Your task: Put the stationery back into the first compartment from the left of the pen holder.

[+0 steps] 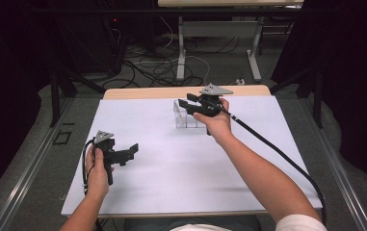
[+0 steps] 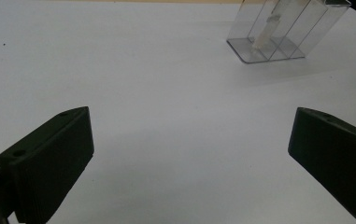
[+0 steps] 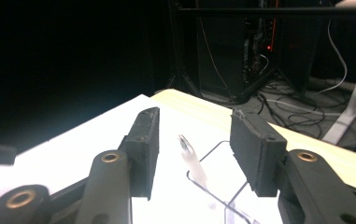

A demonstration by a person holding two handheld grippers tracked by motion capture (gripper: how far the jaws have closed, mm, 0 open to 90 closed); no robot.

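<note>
Black jaws of the right hand-held gripper [image 3: 194, 154] are seen parted, nothing clamped; one pale tube [image 3: 192, 161] stands tilted below and between them, in the one clear three-compartment rack [image 1: 185, 115] at the surface's [image 1: 171, 183] far side. Left hand-held gripper [image 1: 132, 150] is held apart, farther off.

Ahead of the left gripper [image 1: 132, 150] bare white sheet [image 1: 171, 159] lay open up to the clear box [image 1: 187, 114], the lone obstacle, its dividers upright and a pale tube [image 2: 267, 31] leaning inside, while the right gripper [image 1: 185, 104] hung just above it, jaws parted around nothing.
</note>
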